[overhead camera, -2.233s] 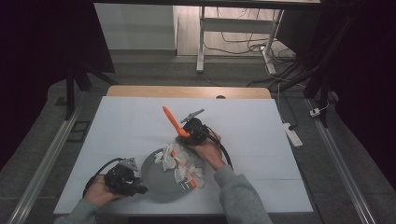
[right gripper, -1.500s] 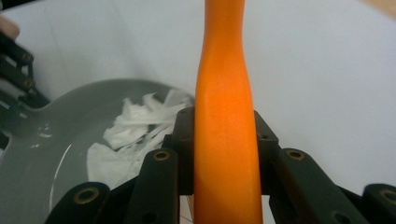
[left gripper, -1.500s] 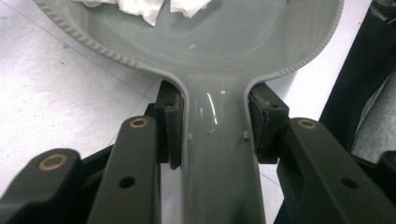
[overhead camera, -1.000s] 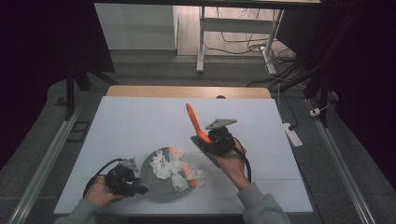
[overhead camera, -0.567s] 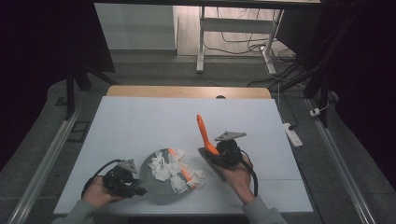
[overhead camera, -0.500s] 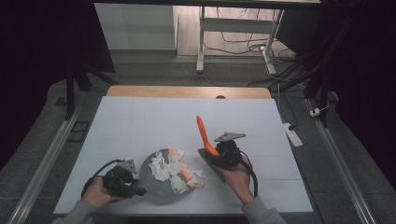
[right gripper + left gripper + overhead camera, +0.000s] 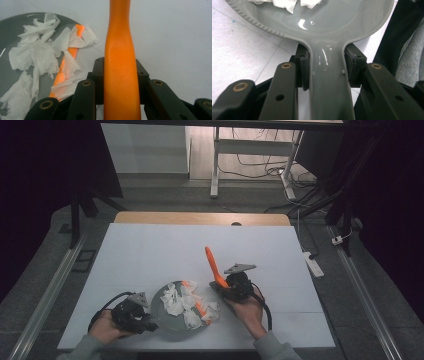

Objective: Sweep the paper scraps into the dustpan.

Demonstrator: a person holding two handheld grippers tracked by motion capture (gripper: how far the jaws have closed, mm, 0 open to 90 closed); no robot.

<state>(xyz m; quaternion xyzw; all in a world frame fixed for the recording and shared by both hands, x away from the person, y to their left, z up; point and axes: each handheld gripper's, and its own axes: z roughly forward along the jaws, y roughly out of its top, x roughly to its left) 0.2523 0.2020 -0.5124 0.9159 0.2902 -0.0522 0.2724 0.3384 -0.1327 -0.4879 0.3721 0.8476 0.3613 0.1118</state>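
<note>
With the left claw [image 7: 146,321] pinching the grey dish's [image 7: 167,327] handle near the desk's [image 7: 150,250] front edge, the right claw [image 7: 223,288], clamped on the orange tool [image 7: 214,266], should probably sweep the paper scraps [image 7: 182,302] gently inward.

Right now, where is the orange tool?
The orange tool is clamped in the right gripper, pointing up just right of the grey plate of torn paper near the table's front edge, high view.

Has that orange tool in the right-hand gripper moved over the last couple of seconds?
Yes. The orange tool, clamped in the right gripper, has moved right and toward the person, away from above the grey plate that the left gripper holds.
</note>
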